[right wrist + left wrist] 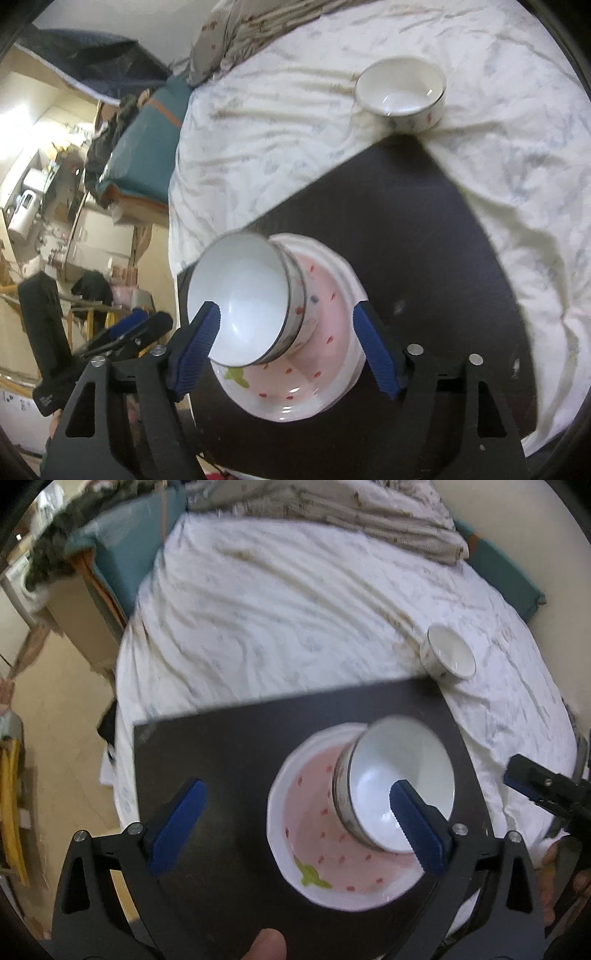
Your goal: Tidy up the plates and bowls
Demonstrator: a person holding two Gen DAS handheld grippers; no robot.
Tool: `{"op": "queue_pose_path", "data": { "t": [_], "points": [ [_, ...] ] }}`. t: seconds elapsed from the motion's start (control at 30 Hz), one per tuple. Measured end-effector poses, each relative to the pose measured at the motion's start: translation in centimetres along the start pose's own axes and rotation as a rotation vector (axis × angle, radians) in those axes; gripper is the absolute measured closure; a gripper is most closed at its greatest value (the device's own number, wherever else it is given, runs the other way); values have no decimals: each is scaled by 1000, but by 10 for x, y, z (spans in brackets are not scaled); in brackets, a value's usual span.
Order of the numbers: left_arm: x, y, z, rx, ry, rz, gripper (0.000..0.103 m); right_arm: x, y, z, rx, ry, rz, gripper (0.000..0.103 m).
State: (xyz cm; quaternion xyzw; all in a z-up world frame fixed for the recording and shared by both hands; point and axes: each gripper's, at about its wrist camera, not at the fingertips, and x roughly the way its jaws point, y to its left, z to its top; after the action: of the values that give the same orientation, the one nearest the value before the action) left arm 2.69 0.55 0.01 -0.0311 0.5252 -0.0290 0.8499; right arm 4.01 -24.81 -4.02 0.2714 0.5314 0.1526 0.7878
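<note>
A pink strawberry-pattern plate point(321, 853) point(295, 384) lies on a dark board point(221, 757) point(424, 240) set on the bed. A white bowl point(399, 775) point(243, 295) with a thin dark rim and small coloured spots stands in the plate, apparently nested in a second one. My left gripper point(295, 812) hovers above the plate, open, with nothing pinched. My right gripper point(288, 343) is open too, its fingers straddling the bowl from above without pressing it. A second white bowl point(452, 653) point(400, 92) sits on the sheet just past the board's far corner.
The bed is covered by a rumpled white sheet point(295, 609) with a folded beige blanket point(369, 513) at its far end. A teal cushion point(147, 140) and cluttered furniture line the floor on the left. The other gripper shows at each view's edge point(535, 786) point(129, 332).
</note>
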Motion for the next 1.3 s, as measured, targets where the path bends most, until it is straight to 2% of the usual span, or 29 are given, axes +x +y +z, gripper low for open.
{"op": "queue_pose_path", "data": {
  "t": [0.07,0.17,0.27,0.53,0.73,0.93,1.07,1.3],
  "points": [
    [-7,-6,7,19,-40,27,0,-10,-2,7,2,-36,-10,17],
    [-13,-18,24,25,-66,35,0,-24,-2,19,-16,-88,-31,15],
    [-13,-27,41,13,-64,21,0,-33,-1,35,-43,-121,-47,15],
    [1,-69,80,34,-39,-7,0,-32,-27,83,7,-148,-84,15],
    [25,-99,107,29,-20,-33,0,-25,-53,117,41,-164,-147,15],
    [58,-127,127,75,2,5,0,-18,-76,141,84,-168,-182,15],
    [89,-138,140,93,37,62,0,-5,-86,158,73,-155,-222,15],
    [130,-144,162,65,55,71,0,15,-111,180,122,-149,-248,15]
  ]
}}
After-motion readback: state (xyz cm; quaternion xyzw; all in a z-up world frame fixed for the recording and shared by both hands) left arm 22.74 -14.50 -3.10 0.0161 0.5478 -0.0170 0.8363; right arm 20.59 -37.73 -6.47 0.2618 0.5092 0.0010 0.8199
